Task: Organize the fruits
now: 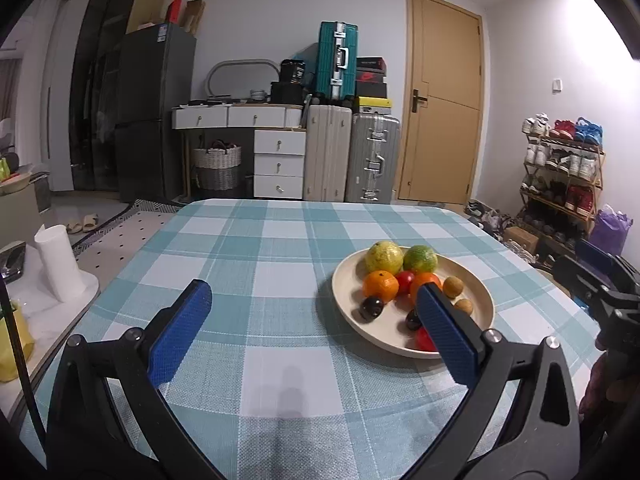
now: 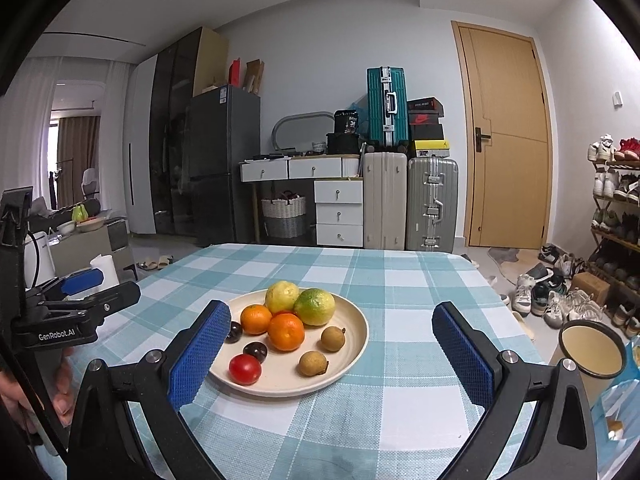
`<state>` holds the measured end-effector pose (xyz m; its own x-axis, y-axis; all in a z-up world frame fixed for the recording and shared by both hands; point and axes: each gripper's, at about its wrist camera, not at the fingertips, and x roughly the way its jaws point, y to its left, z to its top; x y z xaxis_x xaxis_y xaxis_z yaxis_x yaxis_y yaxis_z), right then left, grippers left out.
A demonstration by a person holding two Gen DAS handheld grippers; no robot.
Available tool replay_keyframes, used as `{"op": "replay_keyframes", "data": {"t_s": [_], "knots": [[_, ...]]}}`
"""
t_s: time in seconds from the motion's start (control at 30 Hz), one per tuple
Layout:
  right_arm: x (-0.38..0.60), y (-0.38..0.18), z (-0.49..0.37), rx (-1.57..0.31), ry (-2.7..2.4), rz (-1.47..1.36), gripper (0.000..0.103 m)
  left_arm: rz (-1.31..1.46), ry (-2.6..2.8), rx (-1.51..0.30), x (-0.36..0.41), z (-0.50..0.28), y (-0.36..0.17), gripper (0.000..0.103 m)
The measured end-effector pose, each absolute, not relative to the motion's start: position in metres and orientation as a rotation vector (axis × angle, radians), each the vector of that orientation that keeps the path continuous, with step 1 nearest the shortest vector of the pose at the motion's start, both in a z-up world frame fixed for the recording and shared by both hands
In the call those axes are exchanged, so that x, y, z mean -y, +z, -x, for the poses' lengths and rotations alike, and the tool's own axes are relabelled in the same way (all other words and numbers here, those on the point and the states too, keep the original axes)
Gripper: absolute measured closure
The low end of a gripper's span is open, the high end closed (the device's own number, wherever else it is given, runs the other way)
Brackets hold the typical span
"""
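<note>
A cream plate (image 2: 280, 378) on the checked tablecloth holds several fruits: a yellow lemon (image 2: 282, 296), a green citrus (image 2: 315, 307), two oranges (image 2: 286, 332), two brown longans (image 2: 313, 363), dark plums (image 2: 255, 351) and a red tomato (image 2: 245, 369). My right gripper (image 2: 331, 316) is open just in front of the plate and holds nothing; its left finger covers the plate's near-left rim. In the left wrist view the plate (image 1: 346, 280) lies to the right. My left gripper (image 1: 312, 300) is open over bare cloth, and its right finger hides part of an orange (image 1: 426, 280).
The table's cloth (image 1: 280, 240) stretches left of and beyond the plate. An enamel cup (image 2: 592, 352) stands off the table's right edge, and a white cylinder (image 1: 60, 264) stands off its left. Suitcases, drawers and a shoe rack line the far wall. A hand (image 2: 60, 392) holds the left tool.
</note>
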<state>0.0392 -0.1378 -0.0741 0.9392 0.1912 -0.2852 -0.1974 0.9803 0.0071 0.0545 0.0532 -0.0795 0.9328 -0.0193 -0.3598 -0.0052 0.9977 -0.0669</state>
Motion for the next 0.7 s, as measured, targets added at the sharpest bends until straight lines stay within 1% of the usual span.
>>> {"op": "replay_keyframes", "data": {"t_s": [0.13, 0.27, 0.43, 0.7], "knots": [[0.134, -0.077, -0.046, -0.335, 0.186, 0.037, 0.0, 0.021, 0.002, -0.376, -0.044, -0.054, -0.078, 0.001], [0.13, -0.077, -0.044, -0.323, 0.173, 0.052, 0.0, -0.033, -0.029, -0.323, -0.032, -0.046, -0.076, 0.001], [0.131, -0.077, -0.043, -0.318, 0.179, 0.049, 0.0, 0.006, -0.037, -0.319, -0.038, -0.047, -0.076, 0.001], [0.13, -0.078, -0.045, -0.318, 0.184, 0.048, 0.0, -0.005, -0.038, -0.311, -0.038, -0.048, -0.076, 0.001]]}}
